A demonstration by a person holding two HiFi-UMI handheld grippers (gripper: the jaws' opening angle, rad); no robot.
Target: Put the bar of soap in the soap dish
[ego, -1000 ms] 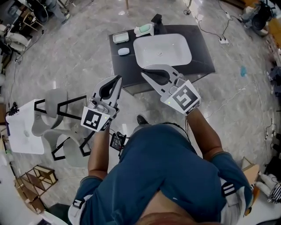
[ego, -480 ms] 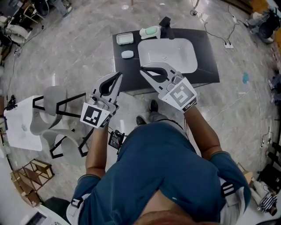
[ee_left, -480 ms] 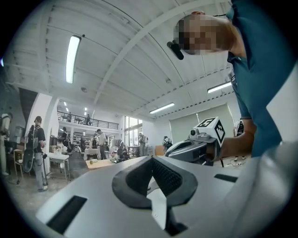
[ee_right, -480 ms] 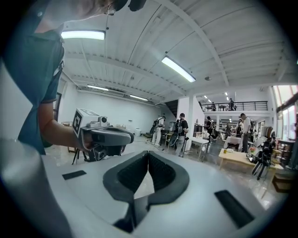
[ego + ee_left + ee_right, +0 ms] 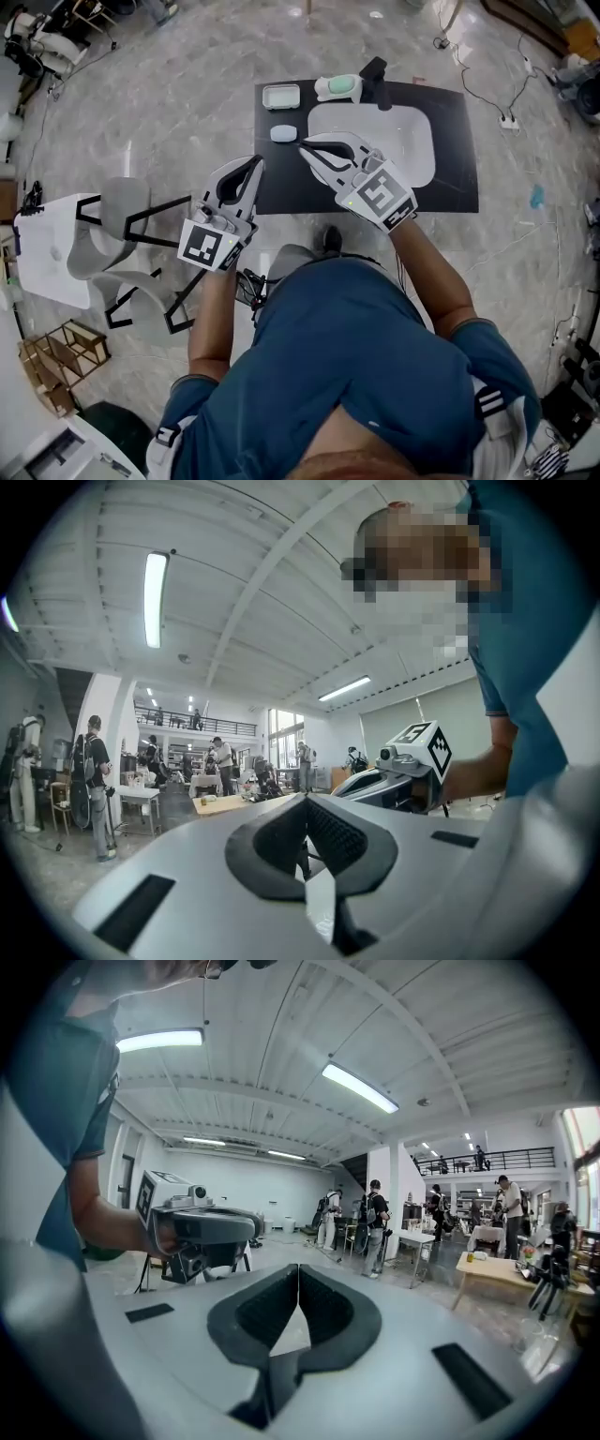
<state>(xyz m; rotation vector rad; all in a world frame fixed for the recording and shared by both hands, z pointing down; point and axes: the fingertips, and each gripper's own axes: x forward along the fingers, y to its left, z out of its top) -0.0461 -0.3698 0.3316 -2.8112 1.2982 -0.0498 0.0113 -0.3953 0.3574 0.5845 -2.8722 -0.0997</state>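
Note:
A small pale bar of soap (image 5: 283, 133) lies on the black table (image 5: 450, 178), left of the white sink basin (image 5: 412, 150). Just beyond it sits the empty rectangular soap dish (image 5: 281, 97). My right gripper (image 5: 304, 146) is shut and empty, its tip over the table's front left, just right of the soap. My left gripper (image 5: 253, 164) is also shut and empty, at the table's left edge, nearer than the soap. The left gripper view (image 5: 305, 799) and right gripper view (image 5: 298, 1267) point level across the room and show neither soap nor dish.
A green item (image 5: 339, 87) and a black faucet (image 5: 375, 70) stand at the table's far edge. Grey chairs (image 5: 122, 244) and a white side table (image 5: 52, 258) are at my left. Cables (image 5: 497, 103) lie on the floor to the right. Several people stand far off.
Both grippers have moved forward toward the table, which now lies closer in the head view. The right tip has come from short of the table to beside the soap. Both jaws stay shut.

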